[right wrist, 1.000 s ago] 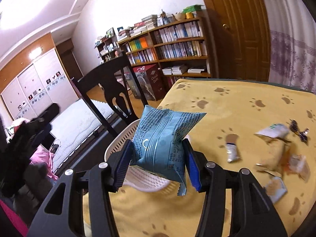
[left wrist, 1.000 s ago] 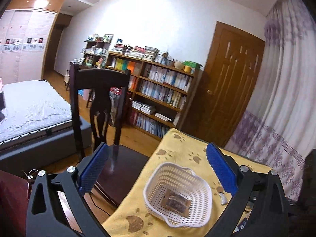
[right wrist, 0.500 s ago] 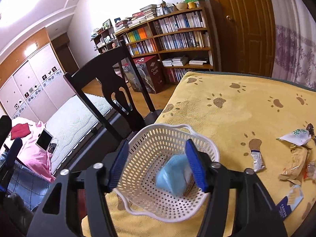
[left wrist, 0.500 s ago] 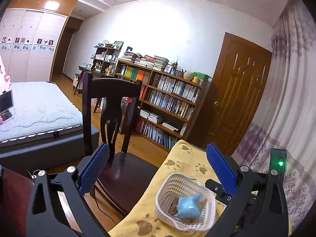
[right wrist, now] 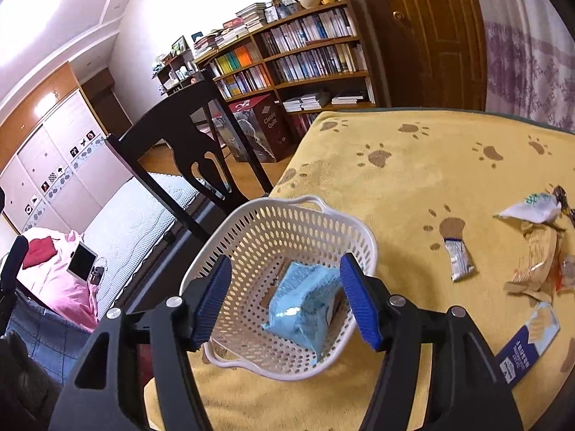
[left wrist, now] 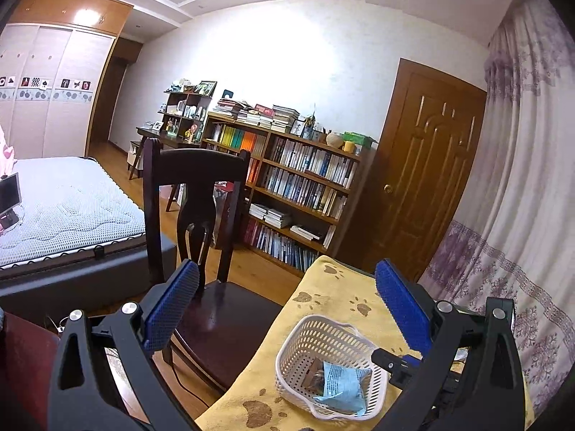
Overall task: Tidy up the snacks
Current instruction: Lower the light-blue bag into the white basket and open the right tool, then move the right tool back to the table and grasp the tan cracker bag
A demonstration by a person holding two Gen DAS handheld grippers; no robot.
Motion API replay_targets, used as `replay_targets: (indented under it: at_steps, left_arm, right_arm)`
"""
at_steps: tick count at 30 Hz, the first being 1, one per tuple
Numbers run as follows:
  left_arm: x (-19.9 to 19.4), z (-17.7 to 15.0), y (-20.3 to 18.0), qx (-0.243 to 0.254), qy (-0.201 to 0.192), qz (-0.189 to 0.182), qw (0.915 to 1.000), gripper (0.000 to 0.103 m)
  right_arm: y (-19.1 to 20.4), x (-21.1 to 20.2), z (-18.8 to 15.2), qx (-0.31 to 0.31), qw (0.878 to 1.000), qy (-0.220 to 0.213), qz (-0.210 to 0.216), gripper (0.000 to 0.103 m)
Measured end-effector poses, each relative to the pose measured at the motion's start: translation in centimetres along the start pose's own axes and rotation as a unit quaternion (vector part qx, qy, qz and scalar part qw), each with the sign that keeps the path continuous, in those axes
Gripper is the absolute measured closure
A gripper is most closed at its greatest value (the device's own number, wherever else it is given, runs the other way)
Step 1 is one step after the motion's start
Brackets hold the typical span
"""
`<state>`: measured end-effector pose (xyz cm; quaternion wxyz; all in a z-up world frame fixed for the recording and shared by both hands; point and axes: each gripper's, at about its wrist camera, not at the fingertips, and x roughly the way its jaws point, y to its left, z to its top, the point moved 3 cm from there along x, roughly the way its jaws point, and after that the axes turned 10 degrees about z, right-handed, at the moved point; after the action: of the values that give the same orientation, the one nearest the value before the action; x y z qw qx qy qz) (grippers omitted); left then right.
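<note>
Both jaws of the right hand-held gripper (right wrist: 285, 300) stand wide and empty above the basket (right wrist: 266, 215) holding the blue packet (right wrist: 305, 294). Loose snacks (right wrist: 535, 251) lie at frame right, nearer it than the wide-open left hand-held gripper (left wrist: 287, 305).

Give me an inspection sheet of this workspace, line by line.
Surface: yellow paw-print cloth covers the table.
Job's things: white basket holds a blue packet over a brown packet.
Clutter: loose wrappers lie at the right of the cloth.
Grippers: left tool open, empty; right tool open, above the basket.
Cables: a thin cable under the chair.
Surroundings: bookshelf, bed, door.
</note>
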<state>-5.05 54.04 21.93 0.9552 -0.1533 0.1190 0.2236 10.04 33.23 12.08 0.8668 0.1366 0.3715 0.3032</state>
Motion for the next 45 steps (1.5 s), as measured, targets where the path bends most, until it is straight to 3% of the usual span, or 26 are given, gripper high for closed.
replay_targets:
  at_steps: [15, 28, 37, 45]
  left_arm:
    - [0.4, -0.3, -0.2, 0.0, 0.006, -0.001, 1.0, 0.003]
    - [0.5, -0.8, -1.2, 0.014, 0.011, -0.001, 0.9998, 0.003]
    - [0.5, -1.2, -1.9, 0.024, 0.012, -0.004, 0.9996, 0.003]
    - [0.3, -1.3, -2.7, 0.036, 0.012, -0.009, 0.9992, 0.003]
  right_arm:
    - [-3.4, -4.4, 0.4, 0.007, 0.998, -0.041, -0.039, 0.031]
    - [-11.9, -10.8, 0.7, 0.05, 0.99, -0.087, -0.098, 0.029]
    - [-18.1, -12.1, -0.9, 0.097, 0.983, -0.076, -0.136, 0.029]
    - [-21.7, -9.3, -1.1, 0.123, 0.977, -0.045, -0.167, 0.025]
